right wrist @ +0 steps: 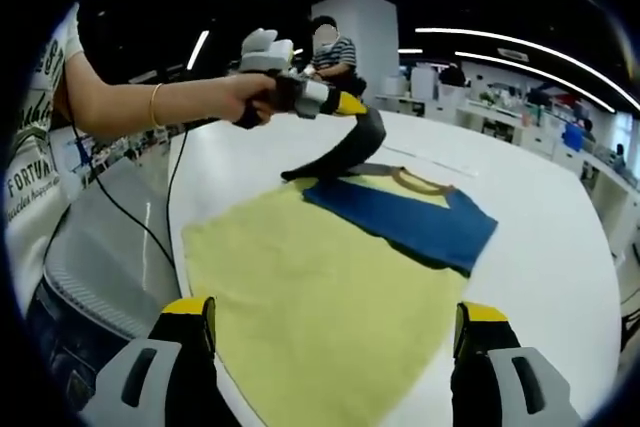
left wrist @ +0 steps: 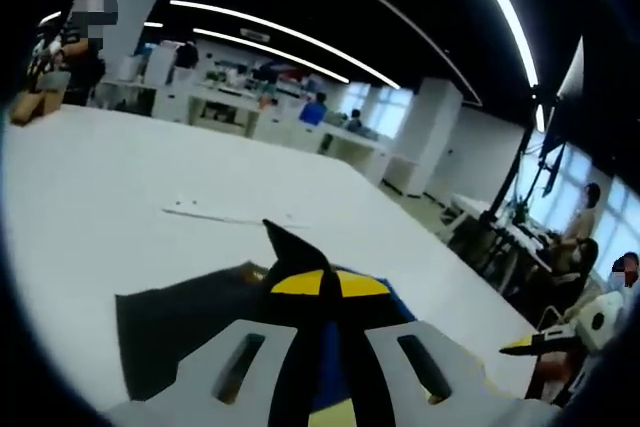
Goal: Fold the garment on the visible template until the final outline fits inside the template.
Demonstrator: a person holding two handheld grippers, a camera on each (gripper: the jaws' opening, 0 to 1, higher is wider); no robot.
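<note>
Spreading wide at the near edge of the right gripper view, the right gripper (right wrist: 333,337) is seen with jaws released and nothing between them. Just beyond, the yellow garment (right wrist: 320,297) is laid flat on the white table (right wrist: 560,247), its blue sleeve (right wrist: 410,217) folded across. Farther off, a dark strip of fabric (right wrist: 345,152) is pinched and lifted by the left gripper (left wrist: 322,292), jaws clenched on it.
</note>
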